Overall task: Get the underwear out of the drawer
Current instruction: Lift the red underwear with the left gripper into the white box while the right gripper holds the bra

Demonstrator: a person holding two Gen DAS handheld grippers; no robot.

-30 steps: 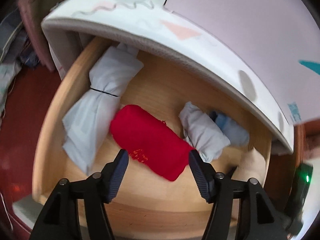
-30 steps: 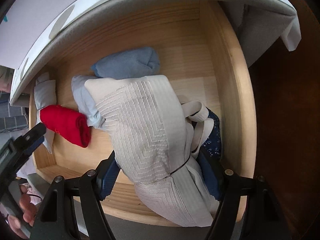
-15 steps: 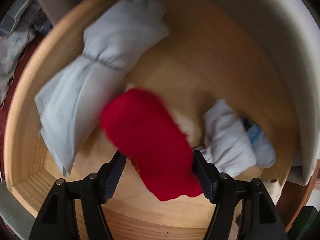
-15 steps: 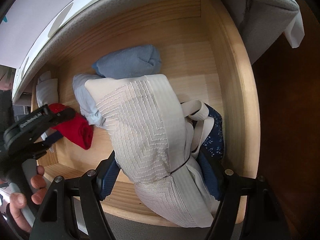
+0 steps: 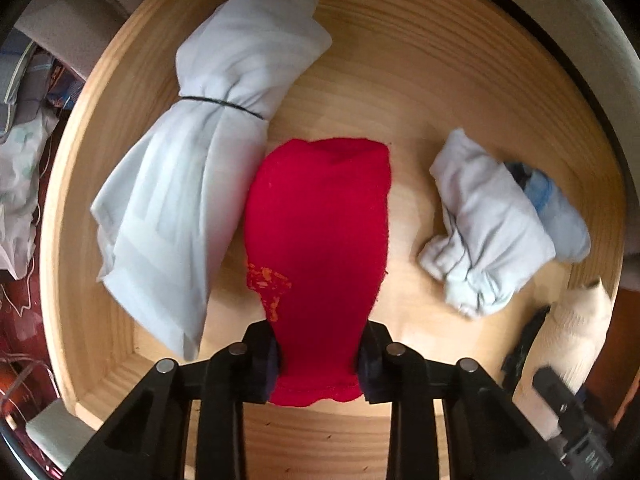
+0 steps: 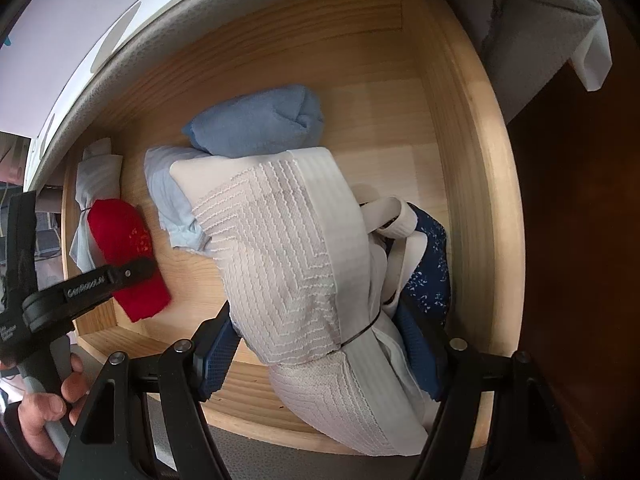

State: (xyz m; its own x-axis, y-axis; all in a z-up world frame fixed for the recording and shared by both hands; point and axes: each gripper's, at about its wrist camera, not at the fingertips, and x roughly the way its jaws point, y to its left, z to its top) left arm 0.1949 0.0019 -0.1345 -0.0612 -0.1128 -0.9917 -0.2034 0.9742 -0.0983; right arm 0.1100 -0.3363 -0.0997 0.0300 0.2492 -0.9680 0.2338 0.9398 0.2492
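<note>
A red rolled underwear (image 5: 320, 220) lies on the floor of the open wooden drawer (image 5: 80, 200). My left gripper (image 5: 318, 332) points down over it. Its jaws are closing, and the pads squeeze the near end of the roll narrow. From the right wrist view the same red underwear (image 6: 120, 232) shows at the drawer's left end, with the left gripper (image 6: 132, 272) across it. My right gripper (image 6: 316, 344) is shut on a white textured bundle (image 6: 280, 248) tied with a dark band, over the front edge of the drawer (image 6: 472, 160).
A pale grey bundle (image 5: 200, 160) tied with a black band lies left of the red roll, a small pale bundle (image 5: 480, 220) to its right. A light blue roll (image 6: 260, 120) and navy patterned cloth (image 6: 432, 272) share the drawer. A patterned white top (image 6: 100, 40) overhangs the back.
My left gripper dropped into the drawer and its jaws closed from wide apart onto the red roll. The right gripper and its white bundle stayed where they were.
</note>
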